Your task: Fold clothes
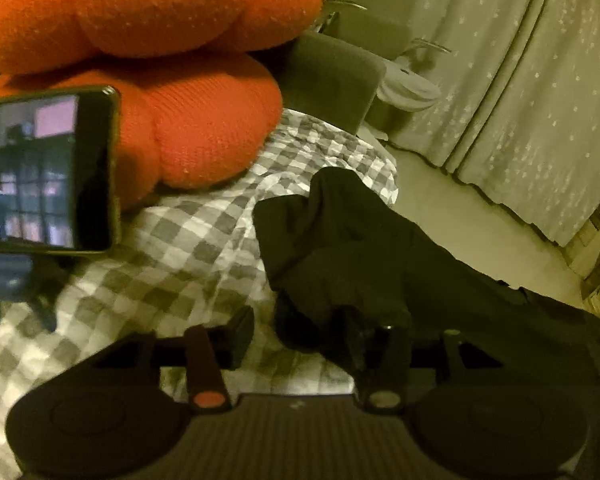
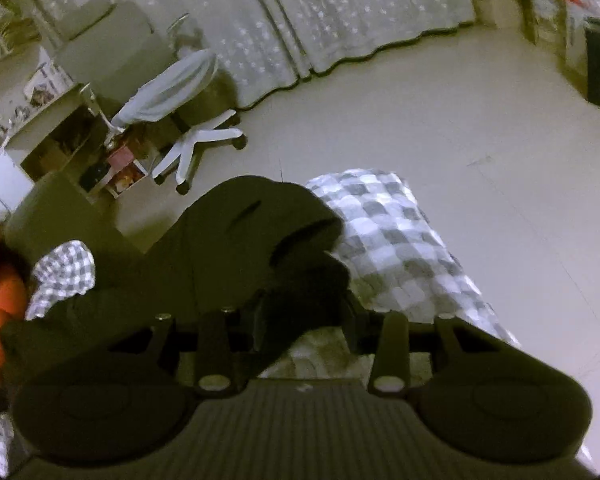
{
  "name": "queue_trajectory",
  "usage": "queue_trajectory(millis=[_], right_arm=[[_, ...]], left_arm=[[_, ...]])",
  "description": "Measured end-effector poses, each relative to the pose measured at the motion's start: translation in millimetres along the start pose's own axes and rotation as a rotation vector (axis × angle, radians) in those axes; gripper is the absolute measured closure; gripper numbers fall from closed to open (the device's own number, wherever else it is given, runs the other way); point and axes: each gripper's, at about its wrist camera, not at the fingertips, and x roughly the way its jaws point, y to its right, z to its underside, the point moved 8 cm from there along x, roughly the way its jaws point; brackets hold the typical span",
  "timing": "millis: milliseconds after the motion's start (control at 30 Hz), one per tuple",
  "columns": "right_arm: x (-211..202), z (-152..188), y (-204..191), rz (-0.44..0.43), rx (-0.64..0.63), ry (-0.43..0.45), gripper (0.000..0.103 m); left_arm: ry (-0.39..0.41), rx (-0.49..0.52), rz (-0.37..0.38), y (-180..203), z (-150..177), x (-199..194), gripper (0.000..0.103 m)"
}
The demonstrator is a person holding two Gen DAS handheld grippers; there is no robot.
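Lying crumpled on checkered bedding (image 1: 188, 248), limp black garment (image 1: 340, 248); both tools' grip unclear.

This is a home bedroom. A bed with a checked quilt (image 1: 188, 240) fills the middle; an orange knitted cushion (image 1: 160, 60) sits at its head, patterned curtains (image 2: 340, 20) hang beyond its foot, and a swivel chair (image 2: 180, 96) stands beside it.

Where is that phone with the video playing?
In the left wrist view, the phone stands at the far left, against the orange cushion, above the checkered bedcover.
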Motion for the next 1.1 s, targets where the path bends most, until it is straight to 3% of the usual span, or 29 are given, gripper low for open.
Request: queue_trajectory(millis=[33,100,267,367,433,633,733,767,833,933,1000,1100], right_arm=[[0.1,-2.3,-1.3,0.001,-0.010,0.009,0.097],[0.2,-7.0,-4.0,0.003,-0.029,0.027,0.098],[-19.4,-28.0,-7.7,-0.011,-0.020,0.063,0.098],[4.1,-7.8,-3.8,0.106,-0.088,-0.018,0.098],[29.1,19.0,9.9,0.130,-0.047,-0.088,0.097],[-5.1,8.5,8.8,0.117,-0.039,-0.010,0.097],[-8.4,13.2,13.4,0.184,-0.085,-0.024,0.098],[-6.0,16.9,19.9,0.193,-0.075,-0.040,0.098],[0.1,24.4,34.8,0.224,-0.050,-0.067,0.098],[2.6,21.1,37.0,0.219,-0.023,-0.054,0.088],[-2.8,9.1,24.6,0.155,-0.039,-0.005,0.084],[-5.8,-6.5,-2.0,0.078,-0.115,0.064,0.073]], left_arm=[[0.007,-0.020,0.009,-2.2,-2.0,-1.7,0.099],[0.020,-0.068,0.031,-7.1,-6.6,-6.5,0.100],[0.060,-0.051,0.000,-7.1,-17.8,-18.5,0.100],[0.057,-0.047,-0.008,-9.3,-14.9,-21.8,0.100],[0.055,-0.045,-0.013,-10.8,-12.6,-23.9,0.099],[0.048,-0.039,-0.028,-15.3,-6.0,-30.2,0.099],[0.030,-0.016,-0.019,-13.4,-0.2,-33.4,0.099],[-0.011,-0.001,0.008,-10.6,5.3,-31.1,0.098],[-0.103,-0.012,0.039,-13.1,11.9,-26.0,0.092],[-0.047,-0.079,0.009,-28.7,-7.7,-35.7,0.079],[0.012,-0.108,0.013,-34.3,-25.0,-44.4,0.057],[0.046,-0.095,0.022,-27.3,-39.1,-39.7,0.050]])
